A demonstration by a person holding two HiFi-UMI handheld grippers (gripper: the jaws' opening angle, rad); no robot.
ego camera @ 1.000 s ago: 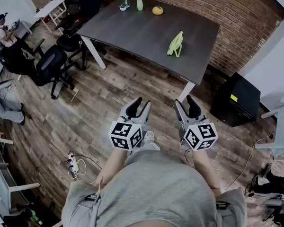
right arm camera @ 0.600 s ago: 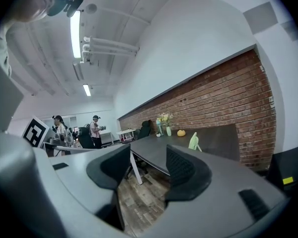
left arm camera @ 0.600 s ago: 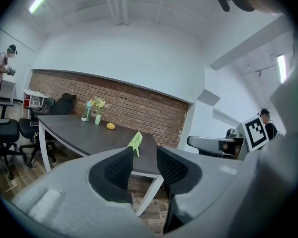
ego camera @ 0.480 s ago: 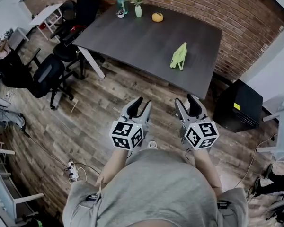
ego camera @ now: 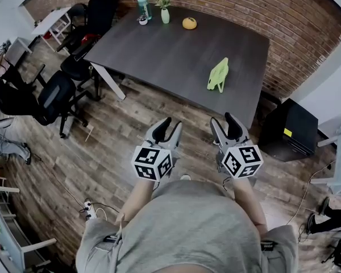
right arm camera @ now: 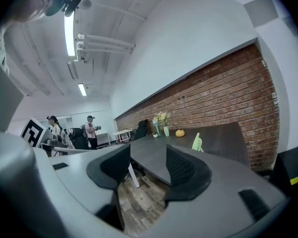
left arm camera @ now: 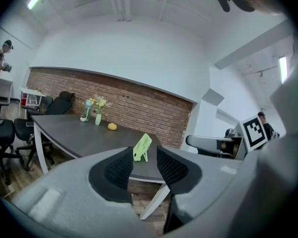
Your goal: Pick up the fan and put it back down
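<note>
Here, left gripper (ego camera: 170, 123) and right gripper (ego camera: 221, 120) have jaws released, fan (ego camera: 218, 75) on table (ego camera: 170, 44).

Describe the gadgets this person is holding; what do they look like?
The left gripper and right gripper are grey plastic, each with two curved jaws lined with black ribbed pads and a white cube printed with black square markers. The person wears a grey T-shirt.
</note>
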